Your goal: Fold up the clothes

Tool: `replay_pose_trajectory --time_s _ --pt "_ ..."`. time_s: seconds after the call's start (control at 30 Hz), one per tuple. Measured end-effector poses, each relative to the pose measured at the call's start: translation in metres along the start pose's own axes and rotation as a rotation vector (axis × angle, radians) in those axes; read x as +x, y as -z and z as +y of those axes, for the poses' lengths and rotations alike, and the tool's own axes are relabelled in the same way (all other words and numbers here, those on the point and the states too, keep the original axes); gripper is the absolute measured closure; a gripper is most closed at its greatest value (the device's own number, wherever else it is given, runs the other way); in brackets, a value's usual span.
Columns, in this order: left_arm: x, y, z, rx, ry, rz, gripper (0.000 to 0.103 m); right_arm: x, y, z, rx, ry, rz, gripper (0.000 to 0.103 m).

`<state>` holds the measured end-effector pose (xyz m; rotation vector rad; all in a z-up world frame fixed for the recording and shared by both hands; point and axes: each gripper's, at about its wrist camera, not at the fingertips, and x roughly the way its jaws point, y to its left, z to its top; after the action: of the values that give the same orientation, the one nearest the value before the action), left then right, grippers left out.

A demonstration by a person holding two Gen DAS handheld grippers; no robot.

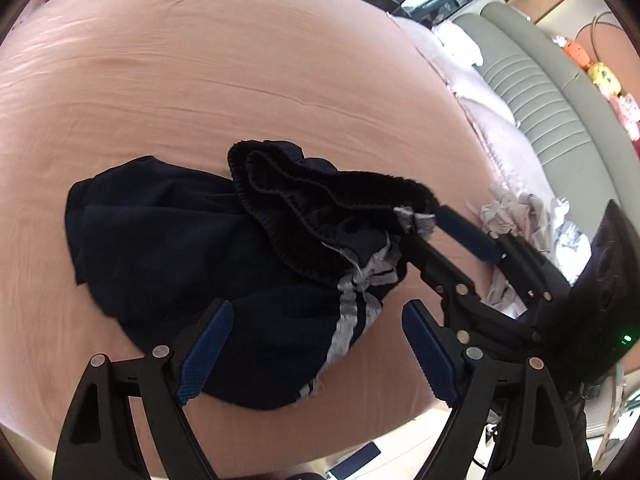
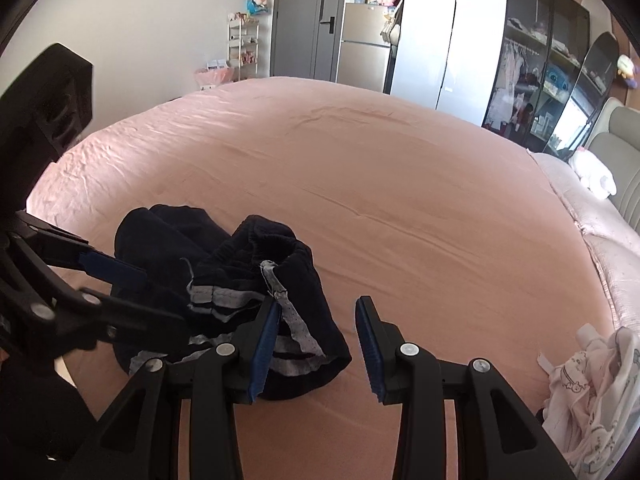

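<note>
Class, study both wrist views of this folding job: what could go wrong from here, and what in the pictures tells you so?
1. The navy shorts lie bunched, so a grasp may catch several layers and fold them crooked.
2. Both the left gripper and the right gripper are open and crowd one corner; they might collide.
3. The shorts sit near the pink bed's edge and could slide off.

- Shorts (image 1: 192,240): dark navy with grey side stripes.
- Bed sheet (image 1: 200,80): plain salmon pink.
- Gripper fingers (image 1: 204,356): black with blue pads.
- Headboard (image 1: 552,112): grey-green, ribbed.
- Clothes pile (image 2: 592,392): pale pink, printed.
</note>
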<state>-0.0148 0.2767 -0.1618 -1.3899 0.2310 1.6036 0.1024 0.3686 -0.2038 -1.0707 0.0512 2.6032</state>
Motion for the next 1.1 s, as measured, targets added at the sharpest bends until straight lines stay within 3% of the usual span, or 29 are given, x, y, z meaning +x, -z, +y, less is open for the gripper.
replay_pose_trajectory --time_s 0.23,0.4,0.47,0.7,0.97,1.07,1.1 --pt "0.023 -0.018 0.015 -0.01 -0.012 0.056 0.016 0.019 0.004 -0.006 0.046 0.014 0.012 0.064" --pt "0.03 -0.011 0.003 0.104 -0.109 0.058 0.018 0.031 0.011 -0.009 0.122 0.039 0.025 0.064" --pt "0.034 -0.01 0.005 0.106 -0.103 0.073 0.018 0.033 0.015 -0.011 0.163 0.049 0.022 0.064" --pt "0.029 -0.007 0.036 -0.016 0.028 0.097 0.018 0.036 0.016 -0.01 0.192 0.081 0.028 0.064" --pt "0.02 -0.004 0.078 -0.291 0.291 0.155 0.018 0.03 0.006 -0.009 0.2 0.079 0.001 0.064" --pt "0.021 -0.003 0.083 -0.398 0.432 0.182 0.018 0.031 0.003 -0.007 0.19 0.094 0.009 0.064" --pt "0.022 -0.002 0.084 -0.399 0.427 0.184 0.018 0.031 0.002 -0.007 0.196 0.098 0.009 0.064"
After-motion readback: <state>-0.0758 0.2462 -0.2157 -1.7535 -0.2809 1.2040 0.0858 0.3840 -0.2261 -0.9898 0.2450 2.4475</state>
